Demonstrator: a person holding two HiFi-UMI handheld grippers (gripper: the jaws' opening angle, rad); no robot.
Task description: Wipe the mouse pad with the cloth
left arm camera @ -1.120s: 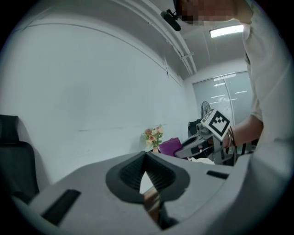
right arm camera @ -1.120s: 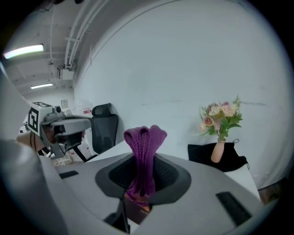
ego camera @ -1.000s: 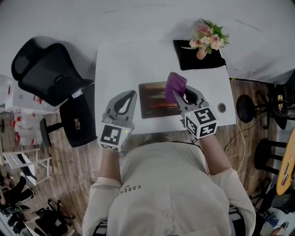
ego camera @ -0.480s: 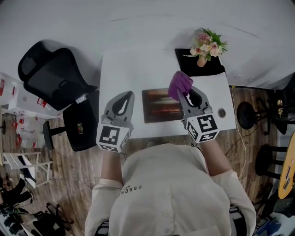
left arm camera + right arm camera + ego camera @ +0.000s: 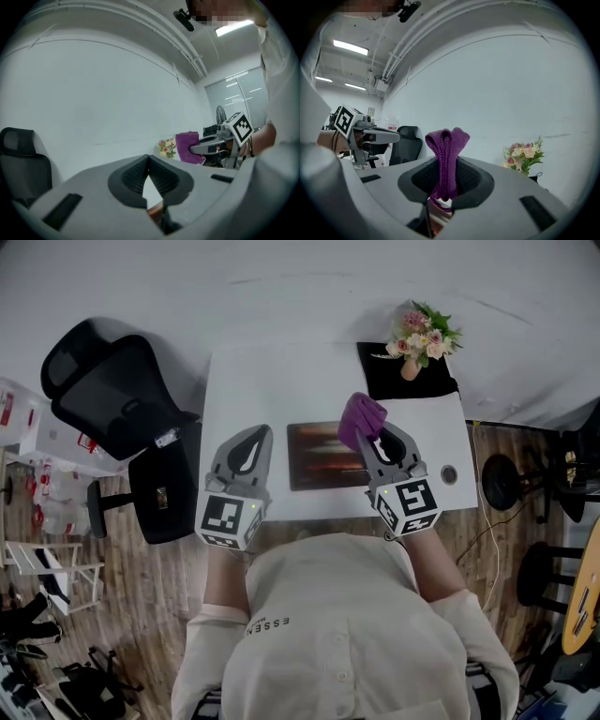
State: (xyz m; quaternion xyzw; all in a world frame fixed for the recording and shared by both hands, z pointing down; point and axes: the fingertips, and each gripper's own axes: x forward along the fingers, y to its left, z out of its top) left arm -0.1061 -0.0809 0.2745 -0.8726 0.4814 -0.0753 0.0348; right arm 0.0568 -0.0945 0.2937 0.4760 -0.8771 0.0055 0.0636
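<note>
The person wears a cream long-sleeved shirt (image 5: 347, 643) with buttons and small dark lettering on the chest. The left gripper (image 5: 266, 432) and right gripper (image 5: 367, 439) are pale grey shells with dark ribbed fingers (image 5: 133, 176), each bearing a black-and-white marker cube (image 5: 225, 518)

Purple ribbed cloth (image 5: 446, 154) in the grey right gripper (image 5: 368, 440). Just left of it lies a dark rectangular mouse pad (image 5: 319, 457), streaked red-orange, on a white table (image 5: 272, 390). Grey left gripper (image 5: 251, 442) carries a black-and-white square-marker cube. Ahead-right: pink-cream flowers (image 5: 424, 329), green leaves, black mat (image 5: 389, 371).
</note>
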